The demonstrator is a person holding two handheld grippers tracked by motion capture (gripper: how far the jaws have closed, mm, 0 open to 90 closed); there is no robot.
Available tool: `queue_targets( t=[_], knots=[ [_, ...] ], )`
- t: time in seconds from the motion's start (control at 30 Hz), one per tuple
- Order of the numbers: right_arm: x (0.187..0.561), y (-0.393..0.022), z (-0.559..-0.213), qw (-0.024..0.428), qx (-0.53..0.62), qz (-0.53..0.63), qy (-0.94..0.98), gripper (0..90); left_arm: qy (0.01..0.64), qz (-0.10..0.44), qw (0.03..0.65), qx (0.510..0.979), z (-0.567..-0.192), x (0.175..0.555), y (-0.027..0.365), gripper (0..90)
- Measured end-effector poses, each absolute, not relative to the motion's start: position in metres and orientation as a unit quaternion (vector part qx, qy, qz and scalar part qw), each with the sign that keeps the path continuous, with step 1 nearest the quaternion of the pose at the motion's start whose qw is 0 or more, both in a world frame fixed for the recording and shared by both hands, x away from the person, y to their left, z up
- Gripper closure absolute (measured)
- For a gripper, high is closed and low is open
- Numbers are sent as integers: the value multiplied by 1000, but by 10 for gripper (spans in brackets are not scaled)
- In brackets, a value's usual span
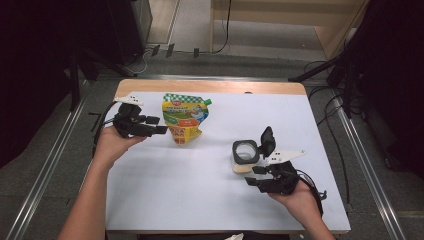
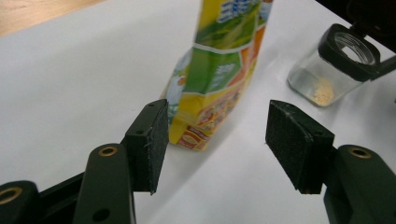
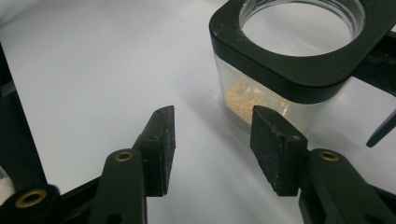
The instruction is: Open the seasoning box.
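Note:
A green and yellow pouch [image 1: 182, 117] [image 2: 219, 74] stands upright on the white table, left of middle. My left gripper [image 1: 157, 125] [image 2: 217, 126] lies just left of it, jaws open and pointing at its lower part, nothing between them. A clear jar [image 1: 245, 152] [image 2: 336, 65] [image 3: 289, 56] with a black square collar, its flip lid [image 1: 268, 140] raised, holds a little tan powder. My right gripper [image 1: 253, 176] [image 3: 212, 126] sits just in front of the jar, open and empty, its right-hand pad close to the jar's wall.
The white table top [image 1: 200, 190] has a wooden strip [image 1: 210, 86] along its far edge. Metal rails [image 1: 45, 170] run along both sides on the floor. Cables [image 1: 332, 107] and dark stands lie beyond the right edge.

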State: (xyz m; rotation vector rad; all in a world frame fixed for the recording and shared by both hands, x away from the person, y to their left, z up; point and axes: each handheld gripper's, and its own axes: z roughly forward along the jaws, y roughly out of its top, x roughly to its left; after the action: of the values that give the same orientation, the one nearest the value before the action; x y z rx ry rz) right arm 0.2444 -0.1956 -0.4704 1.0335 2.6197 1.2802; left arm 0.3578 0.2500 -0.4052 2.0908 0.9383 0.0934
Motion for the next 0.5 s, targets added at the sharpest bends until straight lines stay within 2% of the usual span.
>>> queue_targets(
  t=[0.5],
  knots=[
    [237,-196,-472,26,334,413,847,514,351,43,398,847,-410,389,217,421]
  ],
)
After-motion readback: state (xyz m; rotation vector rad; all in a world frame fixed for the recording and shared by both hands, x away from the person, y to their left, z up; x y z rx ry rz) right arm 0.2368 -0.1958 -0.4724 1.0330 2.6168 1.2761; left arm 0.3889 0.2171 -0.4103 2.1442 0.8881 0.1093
